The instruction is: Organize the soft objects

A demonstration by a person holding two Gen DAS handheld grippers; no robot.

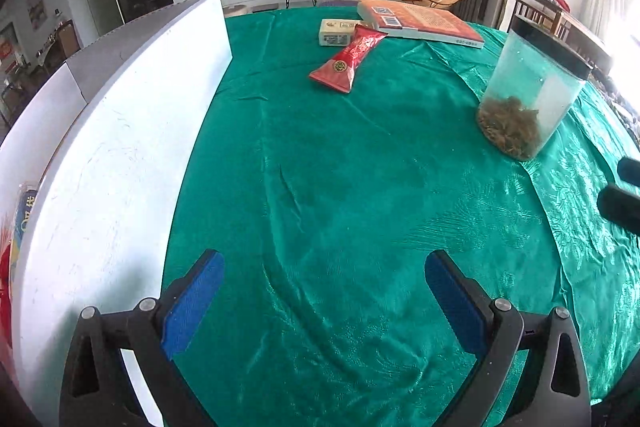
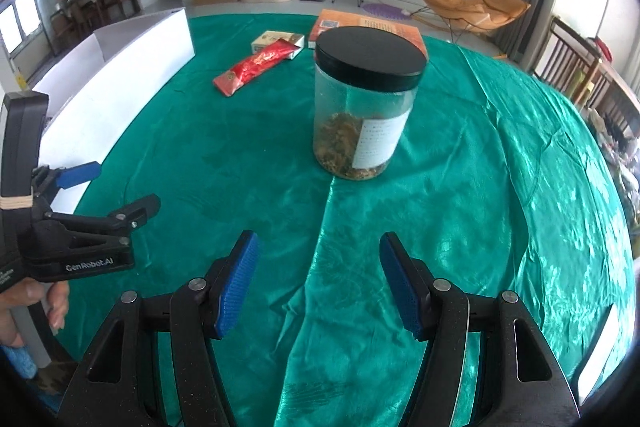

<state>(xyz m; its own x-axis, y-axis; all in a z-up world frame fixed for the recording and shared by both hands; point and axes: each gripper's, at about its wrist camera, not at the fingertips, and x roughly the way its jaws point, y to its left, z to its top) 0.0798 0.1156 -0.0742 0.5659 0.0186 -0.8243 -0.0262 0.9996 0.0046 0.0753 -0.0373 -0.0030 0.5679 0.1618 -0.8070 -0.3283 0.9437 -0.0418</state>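
Observation:
A red soft packet (image 1: pixel 348 61) (image 2: pixel 256 67) lies on the green tablecloth (image 1: pixel 320 167) (image 2: pixel 240 147), far from both grippers, with one end resting on a small cream box (image 1: pixel 334 31) (image 2: pixel 276 43). My left gripper (image 1: pixel 324 259) (image 2: pixel 128 185) is open over bare cloth beside the white box (image 1: pixel 120 147) (image 2: pixel 132 55), with nothing between its blue pads. My right gripper (image 2: pixel 319 239) is open too, empty, and points at a clear jar (image 2: pixel 366 107) (image 1: pixel 528 91) with a black lid and dried leaves inside. The jar stands a little ahead of its fingertips.
An orange book (image 1: pixel 424 21) (image 2: pixel 372 23) lies at the table's far side behind the packet and jar. Colourful packaging (image 1: pixel 20 227) shows inside the white box at the left edge. A person's hand (image 2: pixel 48 303) holds the left gripper. Wooden chairs (image 2: pixel 580 75) stand to the right.

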